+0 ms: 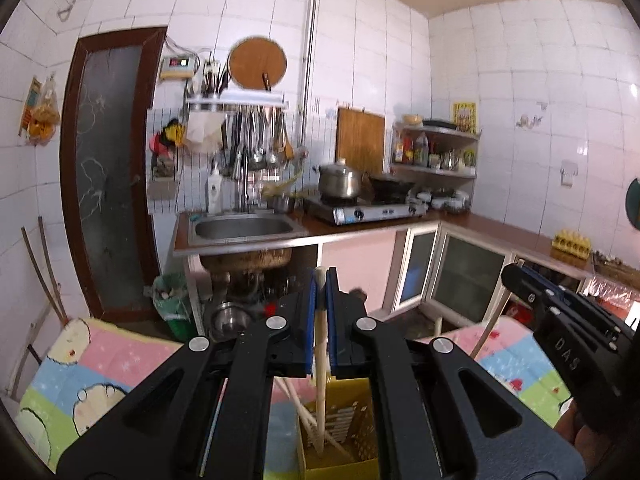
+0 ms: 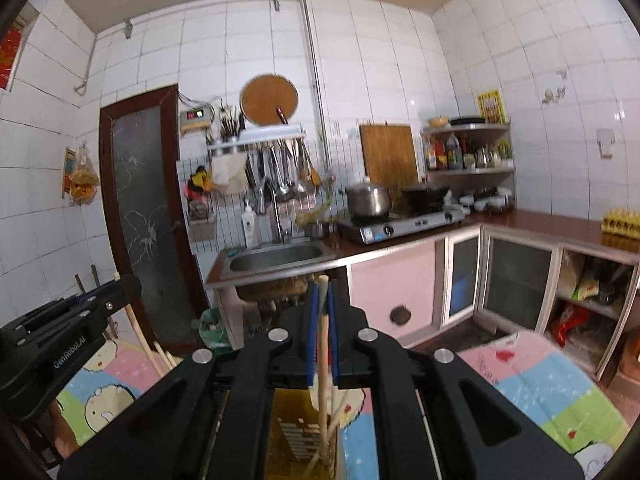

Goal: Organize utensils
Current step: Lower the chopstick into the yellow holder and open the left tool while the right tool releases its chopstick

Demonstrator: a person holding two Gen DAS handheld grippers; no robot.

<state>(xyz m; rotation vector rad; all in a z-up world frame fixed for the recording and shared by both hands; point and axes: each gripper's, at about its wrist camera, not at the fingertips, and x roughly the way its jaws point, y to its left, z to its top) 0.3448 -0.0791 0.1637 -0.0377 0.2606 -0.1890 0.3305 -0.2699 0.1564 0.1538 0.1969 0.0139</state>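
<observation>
Both tongs, left [image 1: 321, 280] and right [image 2: 323, 294], pinch upright chopsticks [image 1: 320, 344] over the yellow holder [image 1: 340, 440] at 6 o'clock; releasing off-centre could drop them onto the mat [image 1: 100, 364]

Both wrist views face sink [image 1: 244, 227] [image 2: 276, 258] wall from mid-room, side by side; same counter shared.

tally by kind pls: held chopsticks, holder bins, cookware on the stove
Held chopsticks: 2, one in the left gripper (chopstick), one in the right gripper (chopstick)
Yellow holder bin: 1
Cookware on the stove: 2, steel pot and black wok
Total: 5
</observation>
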